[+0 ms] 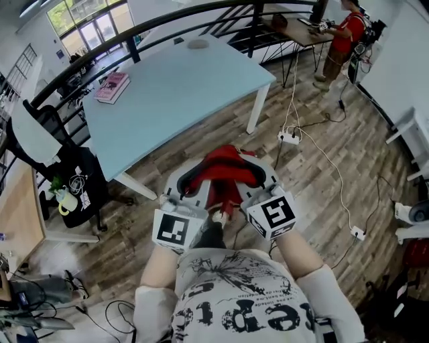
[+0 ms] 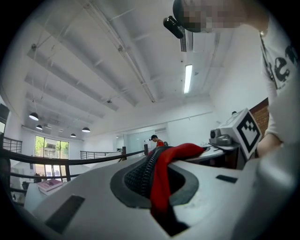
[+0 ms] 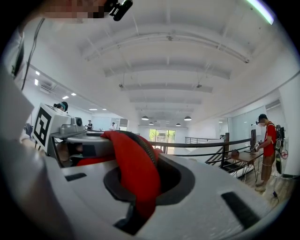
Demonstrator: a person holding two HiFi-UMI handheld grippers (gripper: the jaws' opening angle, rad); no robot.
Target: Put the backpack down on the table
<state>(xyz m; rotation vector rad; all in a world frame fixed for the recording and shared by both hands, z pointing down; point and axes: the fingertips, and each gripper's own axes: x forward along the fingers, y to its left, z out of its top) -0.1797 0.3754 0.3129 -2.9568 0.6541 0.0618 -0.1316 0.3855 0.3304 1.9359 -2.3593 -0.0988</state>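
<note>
The red backpack [image 1: 224, 175] hangs in the air between my two grippers, over the wooden floor just short of the light blue table [image 1: 181, 87]. My left gripper [image 1: 185, 189] is shut on one of its straps, red webbing with black mesh padding [image 2: 154, 176]. My right gripper [image 1: 263, 182] is shut on the other red strap [image 3: 133, 173]. In the left gripper view the strap runs up out of the left gripper [image 2: 158, 192]. The right gripper [image 3: 140, 190] shows the same in its own view. The backpack's lower part is hidden behind the grippers and my body.
A pink book [image 1: 112, 87] lies near the table's left end. A black chair with a bag [image 1: 82, 179] stands left of me. A power strip [image 1: 289, 137] and cables lie on the floor to the right. A person in red [image 1: 345, 32] stands at a far desk beyond a black railing [image 1: 201, 15].
</note>
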